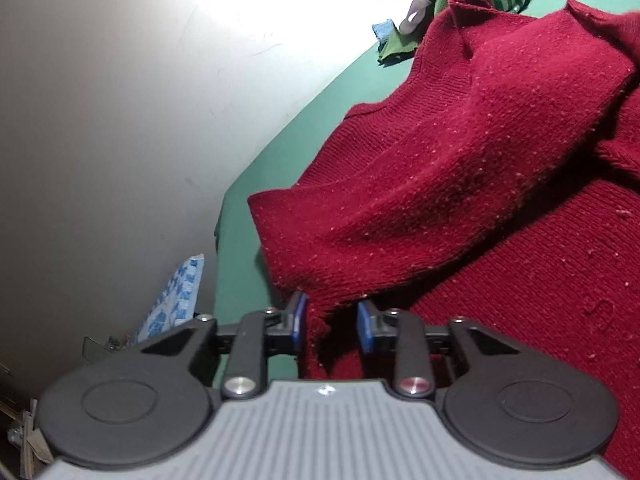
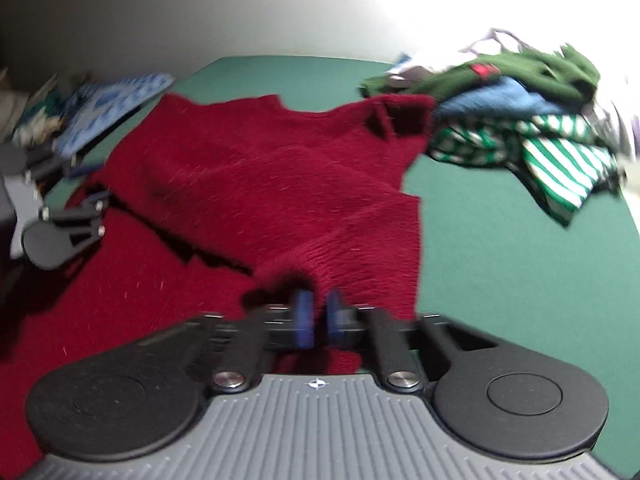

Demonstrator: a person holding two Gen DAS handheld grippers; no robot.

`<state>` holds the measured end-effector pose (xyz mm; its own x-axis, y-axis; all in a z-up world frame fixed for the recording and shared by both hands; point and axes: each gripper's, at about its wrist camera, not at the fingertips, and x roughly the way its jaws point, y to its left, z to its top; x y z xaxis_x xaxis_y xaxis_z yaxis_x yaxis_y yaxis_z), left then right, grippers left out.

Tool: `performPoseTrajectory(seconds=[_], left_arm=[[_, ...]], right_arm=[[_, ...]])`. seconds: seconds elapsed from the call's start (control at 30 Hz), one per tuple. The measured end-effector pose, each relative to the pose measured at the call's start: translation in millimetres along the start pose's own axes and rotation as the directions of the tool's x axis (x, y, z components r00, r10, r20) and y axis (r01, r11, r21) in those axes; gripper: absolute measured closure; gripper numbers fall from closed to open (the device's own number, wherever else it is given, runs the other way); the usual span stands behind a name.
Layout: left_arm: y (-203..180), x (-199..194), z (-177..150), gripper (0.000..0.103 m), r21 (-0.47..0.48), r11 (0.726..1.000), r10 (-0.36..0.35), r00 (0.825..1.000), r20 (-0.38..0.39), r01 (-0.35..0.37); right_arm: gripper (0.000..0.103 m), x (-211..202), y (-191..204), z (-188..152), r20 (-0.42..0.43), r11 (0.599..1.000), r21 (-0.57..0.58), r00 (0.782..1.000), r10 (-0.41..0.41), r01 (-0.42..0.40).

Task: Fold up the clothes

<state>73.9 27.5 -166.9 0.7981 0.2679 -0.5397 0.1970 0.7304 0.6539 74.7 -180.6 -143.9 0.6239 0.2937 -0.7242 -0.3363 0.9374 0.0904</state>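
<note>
Sweater [image 2: 256, 184] spread on table [image 2: 500, 264], centre-left. Clothes pile [image 2: 520, 120] far right, touching sweater's far corner. Patterned cloth [image 2: 112, 100] far left, off table edge.

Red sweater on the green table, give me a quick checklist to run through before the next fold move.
1. Right gripper clamped on the red sweater: ok, jaws shut on a bunched edge.
2. Left gripper clamped: not ok, cloth sits between the jaws, with a gap at the right pad.
3. Sweater lying flat: not ok, a fold is draped across it.
4. Sweater clear of the clothes pile: not ok, its far corner meets the pile.
5. Bare green table beside the sweater: ok.
</note>
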Motion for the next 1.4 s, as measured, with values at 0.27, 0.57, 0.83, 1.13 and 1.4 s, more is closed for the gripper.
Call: performPoseTrajectory(seconds=[0.27,0.57,0.83,1.13,1.4], left_arm=[[10.1,-2.7,6.7,0.088,-0.034,0.999,0.022,0.999,0.035,-0.021],[18.3,-16.8,25.7,0.088,-0.104,0.994,0.018,0.999,0.049,-0.013],[4.9,-21.0,35.2,0.086,-0.1,0.995,-0.019,0.999,0.044,0.023],[-29.7,-27.5,43.0,0.083,-0.038,0.997,-0.068,0.997,0.043,0.07],[-38.6,-32.5,50.8,0.072,-0.032,0.996,-0.086,0.996,0.033,0.087]], right_arm=[[0.099,-37.3,-35.4,18.9,0.163,0.983,0.183,0.986,-0.019,-0.011],[0.1,-65.4,-74.6,41.8,0.289,0.954,0.292,0.945,-0.155,0.067],[0.099,-80.9,-110.2,48.2,0.333,0.914,0.39,0.907,-0.257,0.116],[0.099,-62.9,-143.1,40.5,0.289,0.866,0.458,0.887,-0.361,0.203],[0.099,-45.2,-164.5,29.4,0.246,0.819,0.504,0.863,-0.442,0.276]])
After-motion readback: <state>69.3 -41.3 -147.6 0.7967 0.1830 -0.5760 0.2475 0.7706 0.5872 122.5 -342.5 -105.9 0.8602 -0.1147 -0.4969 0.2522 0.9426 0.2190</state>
